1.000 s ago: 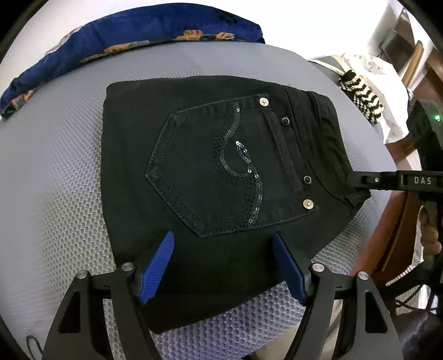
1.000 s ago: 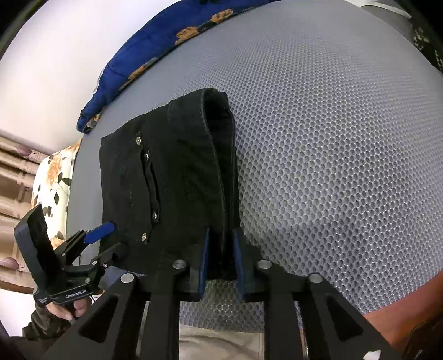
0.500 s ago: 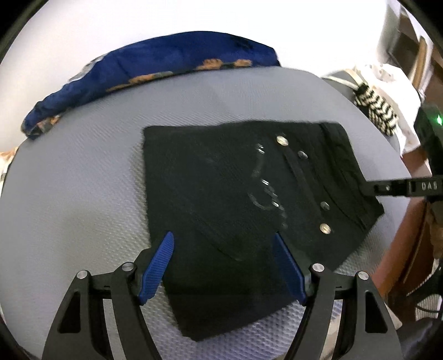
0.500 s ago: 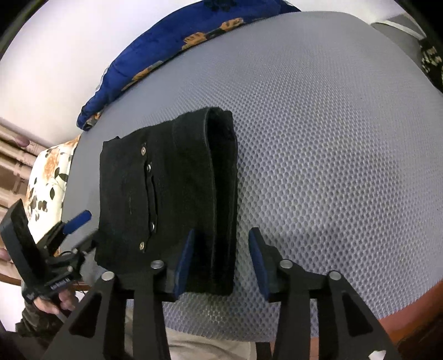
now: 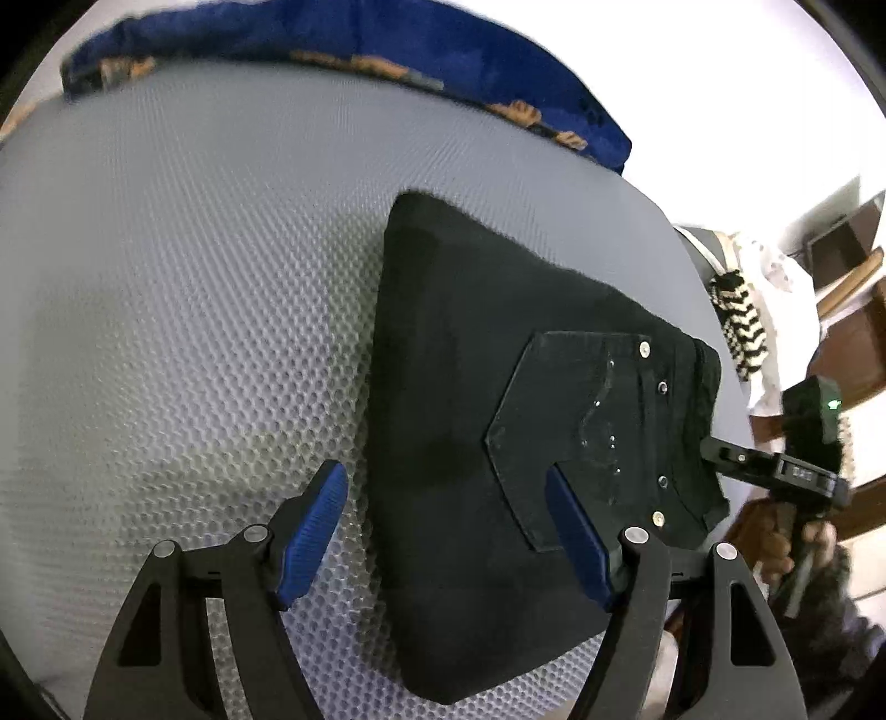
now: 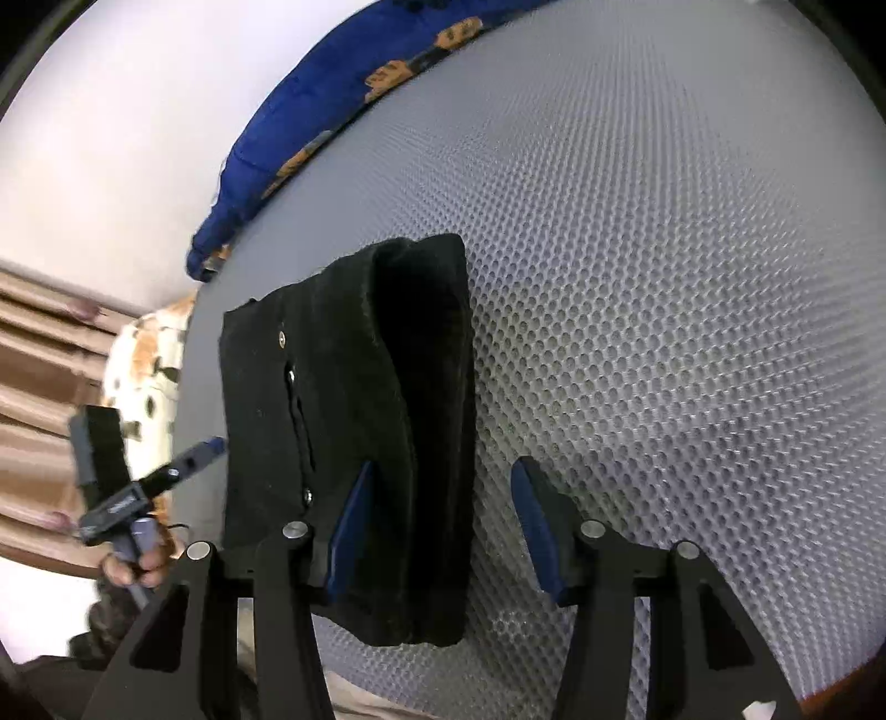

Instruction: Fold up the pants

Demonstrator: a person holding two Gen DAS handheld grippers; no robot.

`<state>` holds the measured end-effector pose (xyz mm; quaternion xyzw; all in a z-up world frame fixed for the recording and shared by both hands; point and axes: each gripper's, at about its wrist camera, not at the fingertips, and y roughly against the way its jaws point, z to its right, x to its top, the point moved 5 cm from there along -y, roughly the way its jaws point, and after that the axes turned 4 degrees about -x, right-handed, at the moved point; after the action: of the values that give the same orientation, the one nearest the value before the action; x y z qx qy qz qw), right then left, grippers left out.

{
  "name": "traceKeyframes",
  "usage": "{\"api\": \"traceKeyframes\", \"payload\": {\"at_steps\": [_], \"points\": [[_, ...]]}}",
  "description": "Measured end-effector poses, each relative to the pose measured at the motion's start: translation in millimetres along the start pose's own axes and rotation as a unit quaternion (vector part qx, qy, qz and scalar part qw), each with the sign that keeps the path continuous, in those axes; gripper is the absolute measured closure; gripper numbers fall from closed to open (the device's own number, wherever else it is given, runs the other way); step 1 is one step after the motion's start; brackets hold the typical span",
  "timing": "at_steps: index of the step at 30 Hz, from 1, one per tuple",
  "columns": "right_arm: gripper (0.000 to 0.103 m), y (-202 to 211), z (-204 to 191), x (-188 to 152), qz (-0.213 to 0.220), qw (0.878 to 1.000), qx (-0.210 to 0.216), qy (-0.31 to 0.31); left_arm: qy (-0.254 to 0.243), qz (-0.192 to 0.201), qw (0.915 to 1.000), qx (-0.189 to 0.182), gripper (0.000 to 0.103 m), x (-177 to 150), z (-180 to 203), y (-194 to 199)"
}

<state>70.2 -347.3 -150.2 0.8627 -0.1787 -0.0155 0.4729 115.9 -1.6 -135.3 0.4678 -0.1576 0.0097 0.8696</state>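
The black pants (image 5: pixel 487 421) lie folded into a compact rectangle on the grey mesh surface (image 5: pixel 177 310), back pocket with rivets facing up. They also show in the right wrist view (image 6: pixel 354 421), with the thick folded edge on the right. My left gripper (image 5: pixel 446 531) is open and empty, above the near left edge of the pants. My right gripper (image 6: pixel 437 526) is open and empty, its jaws straddling the folded edge near the front. Each gripper shows in the other's view: the right one (image 5: pixel 775 471) and the left one (image 6: pixel 166 476).
A blue patterned cushion (image 5: pixel 343 44) lies along the far edge of the surface, also in the right wrist view (image 6: pixel 354 94). A black-and-white striped cloth (image 5: pixel 739 321) and wooden furniture stand beyond the right edge. A floral fabric (image 6: pixel 144 376) lies beyond the left edge.
My right gripper has opened and let go of the folded edge of the pants. My left gripper has pulled back and swung left, staying open.
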Motion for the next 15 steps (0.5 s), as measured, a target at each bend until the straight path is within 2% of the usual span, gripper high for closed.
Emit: {"api": "traceKeyframes", "payload": {"at_steps": [3, 11, 15], "points": [[0.054, -4, 10, 2, -0.009, 0.999, 0.036, -0.013, 0.018, -0.014, 0.9994, -0.026, 0.030, -2, -3, -7], [0.056, -8, 21, 10, -0.013, 0.995, 0.094, 0.005, 0.019, -0.021, 0.9987, -0.042, 0.030, 7, -2, -20], [0.065, -20, 15, 17, -0.032, 0.992, 0.120, 0.013, -0.002, -0.016, 0.9991, -0.039, 0.030, 16, 5, -28]]}}
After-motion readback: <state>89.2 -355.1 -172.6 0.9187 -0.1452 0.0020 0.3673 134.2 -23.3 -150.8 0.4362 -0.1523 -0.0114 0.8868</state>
